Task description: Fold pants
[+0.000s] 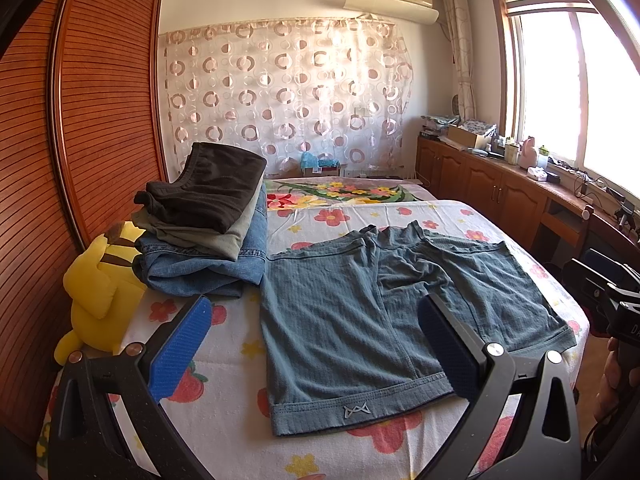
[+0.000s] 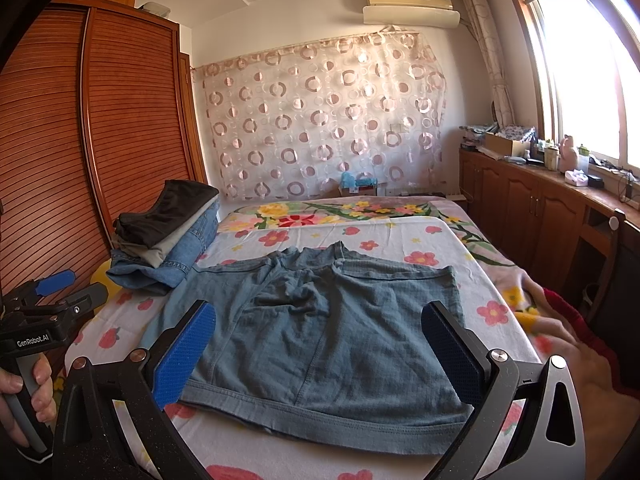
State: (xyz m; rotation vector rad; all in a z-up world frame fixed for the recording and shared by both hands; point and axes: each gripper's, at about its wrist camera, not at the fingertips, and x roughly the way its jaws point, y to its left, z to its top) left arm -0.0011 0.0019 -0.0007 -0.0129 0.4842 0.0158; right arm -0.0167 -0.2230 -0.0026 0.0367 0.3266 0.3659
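Note:
Blue-grey shorts (image 1: 360, 312) lie spread flat on the flowered bed sheet (image 1: 224, 432), waistband at the far side and leg hems toward me. They also show in the right wrist view (image 2: 328, 328). My left gripper (image 1: 316, 344) is open and empty, held above the near hem of the left leg. My right gripper (image 2: 320, 348) is open and empty, held above the near hem of the right leg. Nothing is gripped. The left gripper (image 2: 56, 284) also shows at the left edge of the right wrist view.
A stack of folded clothes (image 1: 208, 220) sits on the bed's far left, dark on top, denim below. A yellow plush toy (image 1: 100, 292) lies beside it. A slatted wooden wardrobe (image 1: 100, 100) stands on the left. Cluttered wooden cabinets (image 1: 500, 184) line the right under the window.

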